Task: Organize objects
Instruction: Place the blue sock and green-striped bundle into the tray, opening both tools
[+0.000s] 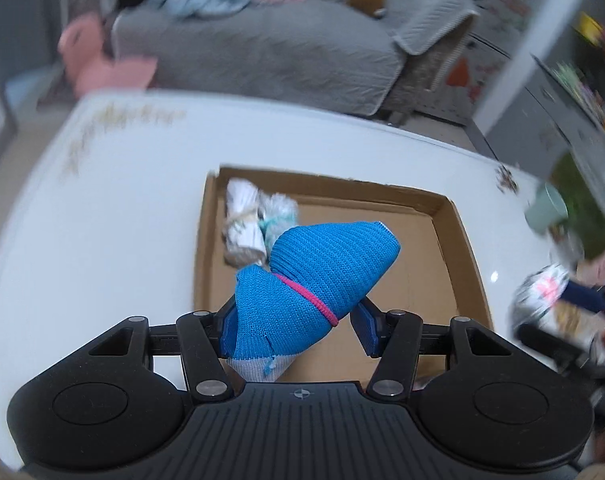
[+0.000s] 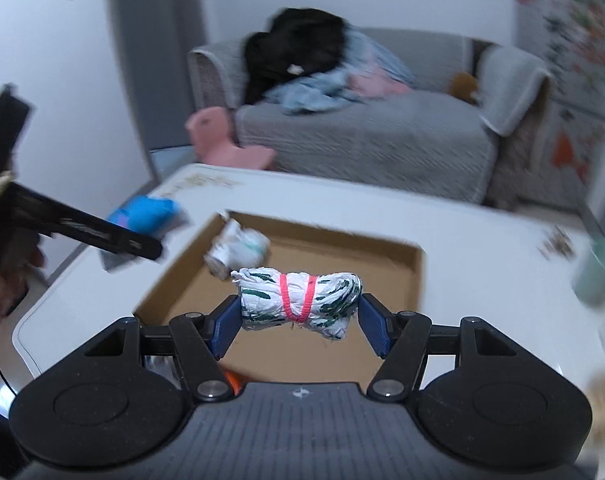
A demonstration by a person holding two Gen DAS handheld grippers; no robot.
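Each claw pinched a banded sock roll: the left claw a blue knit bundle, the right claw a white green-flecked one, crosswise, both above the shallow cardboard tray on the white desk.

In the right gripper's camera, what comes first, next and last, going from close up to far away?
White bundle in the right gripper → cardboard box → white table → grey sofa.
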